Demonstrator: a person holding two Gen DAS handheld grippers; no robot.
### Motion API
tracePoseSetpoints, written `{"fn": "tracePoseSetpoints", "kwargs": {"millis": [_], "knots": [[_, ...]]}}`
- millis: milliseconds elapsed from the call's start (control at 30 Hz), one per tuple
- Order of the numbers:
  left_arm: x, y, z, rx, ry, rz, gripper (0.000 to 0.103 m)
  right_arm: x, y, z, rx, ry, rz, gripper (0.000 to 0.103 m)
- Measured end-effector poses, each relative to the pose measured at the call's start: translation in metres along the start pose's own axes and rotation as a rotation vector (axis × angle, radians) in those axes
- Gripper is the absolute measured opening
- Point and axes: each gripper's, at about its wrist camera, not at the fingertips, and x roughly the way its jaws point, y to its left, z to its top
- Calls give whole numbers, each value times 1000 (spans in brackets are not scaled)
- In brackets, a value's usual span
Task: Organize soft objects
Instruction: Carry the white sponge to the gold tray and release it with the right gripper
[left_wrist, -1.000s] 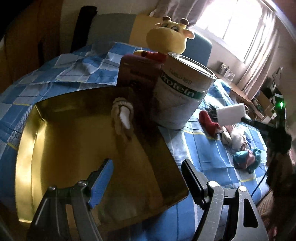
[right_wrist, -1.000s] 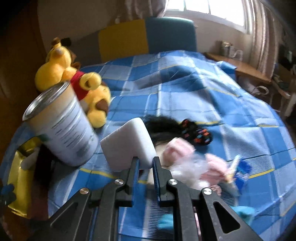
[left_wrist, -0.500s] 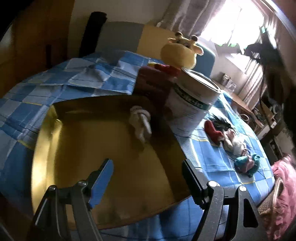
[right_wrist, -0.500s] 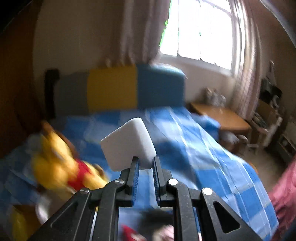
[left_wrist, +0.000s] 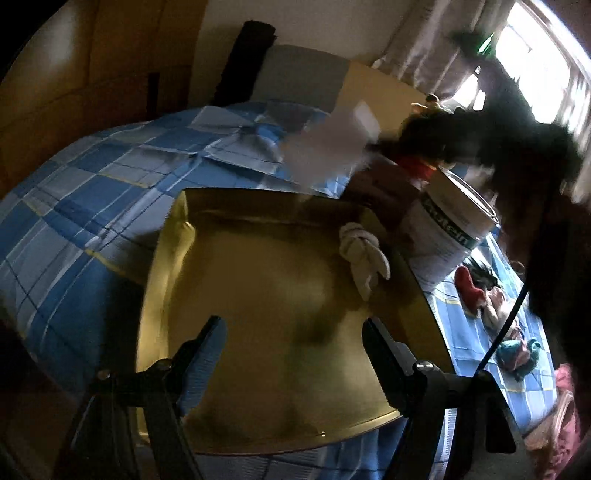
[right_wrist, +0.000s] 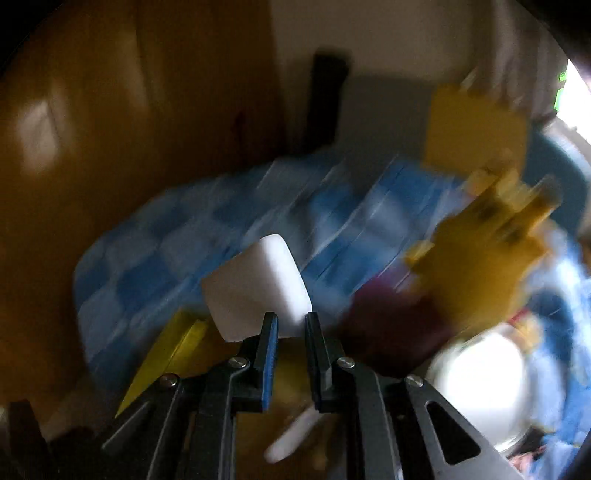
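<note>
Bed with blue checked cover (left_wrist: 92, 192) bearing a gold tray (left_wrist: 258, 314): right gripper (right_wrist: 291, 325) pinches a white sponge (right_wrist: 258, 284) by one corner above the tray, left gripper (left_wrist: 291, 343) gapes empty; a corner-only hold risks dropping the sponge short.

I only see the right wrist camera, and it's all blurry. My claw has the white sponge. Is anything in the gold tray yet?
Observer: Yes. One white knotted cloth lies in the tray, near its far right corner. Your sponge would be the second thing in.
Operator: Is the other claw holding something?
Observer: No. The left claw is open and empty, over the tray's near edge.
Operator: What toys are out on the bed?
Observer: A red toy and a teal one lie on the blanket, past the tin.
</note>
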Motion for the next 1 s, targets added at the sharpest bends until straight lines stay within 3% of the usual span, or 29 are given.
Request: {"fn": "tracePoseSetpoints", "kwargs": {"millis": [133, 267, 300, 333, 533, 700, 767, 1000], "knots": [[-1, 3, -2, -9, 0, 10, 77, 56, 10, -32, 34, 149, 35, 17], [0, 3, -3, -9, 6, 18, 77, 82, 7, -48, 59, 201, 7, 21], [1, 3, -4, -8, 9, 20, 77, 83, 4, -50, 67, 201, 6, 29], [2, 2, -3, -8, 12, 22, 77, 83, 5, -52, 64, 196, -5, 36], [4, -2, -4, 3, 16, 44, 77, 72, 8, -60, 50, 159, -58, 39], [2, -5, -4, 16, 4, 90, 88, 46, 10, -73, 16, 90, -94, 44], [2, -6, -4, 22, 3, 104, 89, 35, 11, -79, 3, 59, -110, 50], [-1, -16, -6, 59, -3, 128, 90, -3, 10, -109, -26, -38, -185, 53]]}}
